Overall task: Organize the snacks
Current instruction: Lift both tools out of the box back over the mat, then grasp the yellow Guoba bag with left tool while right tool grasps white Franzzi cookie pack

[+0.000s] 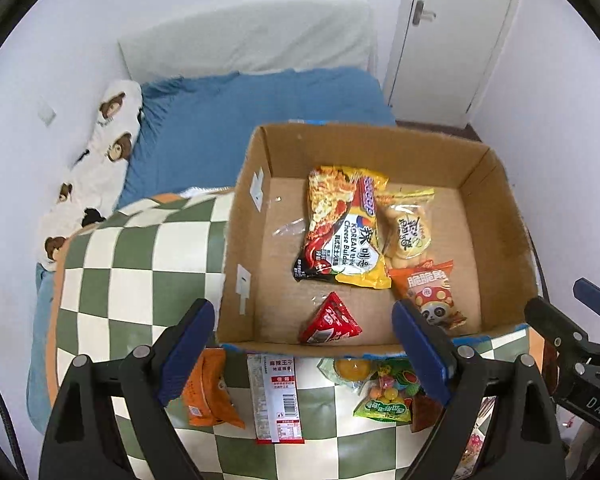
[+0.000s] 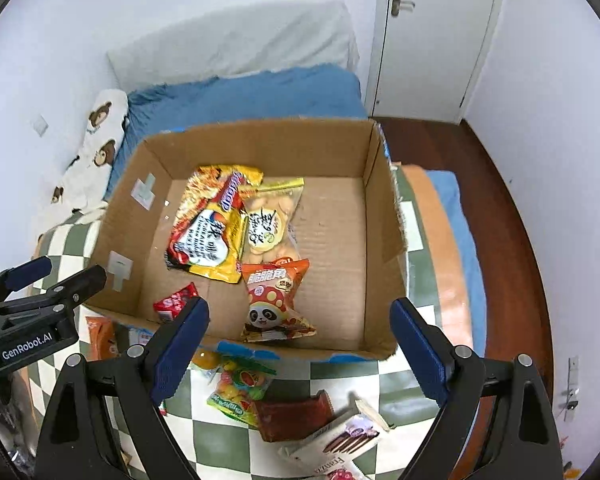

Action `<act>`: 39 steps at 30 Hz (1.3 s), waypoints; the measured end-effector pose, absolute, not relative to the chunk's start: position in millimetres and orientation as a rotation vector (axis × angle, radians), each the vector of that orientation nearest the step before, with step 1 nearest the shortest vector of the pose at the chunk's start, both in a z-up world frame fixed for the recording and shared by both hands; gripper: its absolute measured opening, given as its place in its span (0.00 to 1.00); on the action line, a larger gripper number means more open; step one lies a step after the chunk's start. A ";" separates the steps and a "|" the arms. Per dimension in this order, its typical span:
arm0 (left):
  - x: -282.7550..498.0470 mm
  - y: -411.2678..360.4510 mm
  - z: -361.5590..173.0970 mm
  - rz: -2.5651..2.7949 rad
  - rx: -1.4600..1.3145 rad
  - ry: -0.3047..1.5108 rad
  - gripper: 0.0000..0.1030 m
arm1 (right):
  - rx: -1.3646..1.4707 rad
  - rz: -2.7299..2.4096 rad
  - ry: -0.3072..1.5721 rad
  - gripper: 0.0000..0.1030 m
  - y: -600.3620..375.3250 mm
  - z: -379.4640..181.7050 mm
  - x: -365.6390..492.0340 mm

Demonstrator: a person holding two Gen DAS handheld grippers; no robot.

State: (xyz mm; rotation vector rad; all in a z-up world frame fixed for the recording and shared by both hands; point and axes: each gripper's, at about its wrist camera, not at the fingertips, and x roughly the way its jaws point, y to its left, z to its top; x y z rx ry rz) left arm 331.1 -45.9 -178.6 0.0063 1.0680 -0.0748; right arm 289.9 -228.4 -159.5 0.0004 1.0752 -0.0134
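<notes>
Snacks [image 1: 342, 228] in box [image 1: 496, 208], beyond spread fingers [image 1: 188, 344].

Brown cardboard box [image 1: 496, 208] with blue tape along the near rim. Inside: yellow-and-red noodle packet [image 1: 342, 228], clear biscuit bag [image 1: 410, 228] edged yellow, orange panda-print packet [image 1: 428, 292], red triangular packet [image 1: 330, 320]. Green-and-cream chequered cover [image 1: 140, 264] with orange border. Blue bedsheet [image 1: 236, 120]. White pillow [image 1: 100, 148] printed with brown bears. Black grippers, blue pads [image 1: 188, 344].

Blue bedsheet [image 1: 236, 120], bear-print pillow [image 1: 100, 152], white door [image 1: 452, 32].
</notes>
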 end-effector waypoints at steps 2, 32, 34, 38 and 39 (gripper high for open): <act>319.2 -46.1 -169.7 -0.070 0.015 1.035 0.88 | 0.001 -0.016 1.046 0.91 -227.4 -149.5 278.3; 151.0 79.5 -327.9 0.114 -0.326 1.372 1.00 | 0.558 -0.142 1.390 0.92 -316.1 -315.9 167.3; 140.7 88.9 -334.2 0.143 -0.359 1.377 1.00 | 0.561 -0.162 1.398 0.92 -317.8 -330.8 177.2; 123.3 110.1 -332.3 0.218 -0.412 1.351 1.00 | 0.563 -0.208 1.427 0.73 -311.8 -354.4 188.9; 118.2 117.0 -332.5 0.245 -0.431 1.352 1.00 | 0.526 -0.225 1.421 0.69 -306.5 -352.4 187.9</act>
